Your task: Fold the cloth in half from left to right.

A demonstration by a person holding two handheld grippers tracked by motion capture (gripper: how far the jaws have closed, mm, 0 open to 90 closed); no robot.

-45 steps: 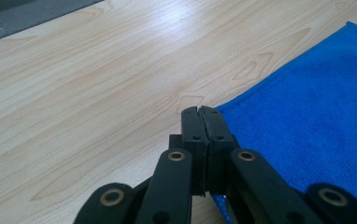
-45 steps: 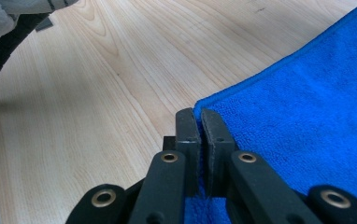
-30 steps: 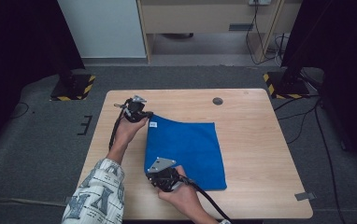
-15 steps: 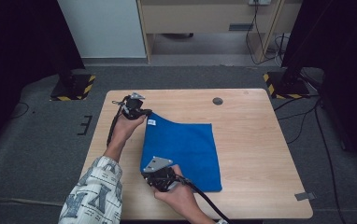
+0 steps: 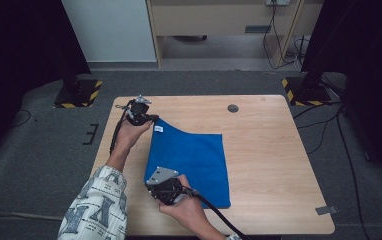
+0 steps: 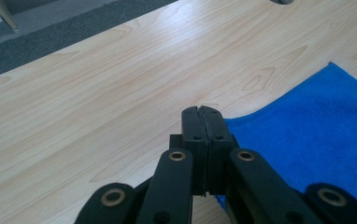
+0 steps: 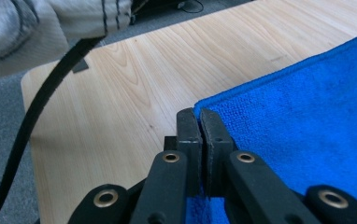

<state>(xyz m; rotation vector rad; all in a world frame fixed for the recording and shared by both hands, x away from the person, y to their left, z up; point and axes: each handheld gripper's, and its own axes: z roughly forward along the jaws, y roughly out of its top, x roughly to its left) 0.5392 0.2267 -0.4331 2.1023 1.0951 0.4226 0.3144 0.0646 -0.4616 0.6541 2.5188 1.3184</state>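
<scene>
Left gripper [image 5: 151, 119], black, two-jawed: jaws pressed together on the far left corner of the blue microfibre cloth [image 5: 189, 160]. In the left gripper view [image 6: 200, 114] the pads meet with no gap, and blue fabric runs in under them from the right. Right gripper [image 5: 154, 186], black with a grey three-cornered plate on top: jaws likewise clamped, on the near left corner of the same cloth. In the right gripper view [image 7: 200, 116] the cloth edge [image 7: 307, 112] goes straight into the closed pads.

Cloth is spread over the middle of the light wooden table [image 5: 269, 160], roughly rectangular. A small white label [image 5: 158, 129] sits just beside the pinched far corner. The left edge is drawn between the two grippers; the far edge slopes from the raised left corner down to the right. The rest lies on the wood, with slight ripples.

Left hand [image 5: 131, 132] reaches forward from a patterned white sleeve [image 5: 96, 205]. Right hand [image 5: 186, 207] sits at the near edge of the table, a black cable [image 5: 219, 217] trailing back from its gripper.

Table surface: pale wood grain, rounded corners, a dark round grommet [image 5: 233, 108] near the far edge, a strip of grey tape [image 5: 326, 210] at the near right corner.

Room: grey carpet [image 5: 44, 150], black stand feet with yellow-and-black striped tape [image 5: 79, 95] left and right, a white panel [image 5: 111, 30] and wooden cabinet [image 5: 219, 17] beyond, cables along the right.
</scene>
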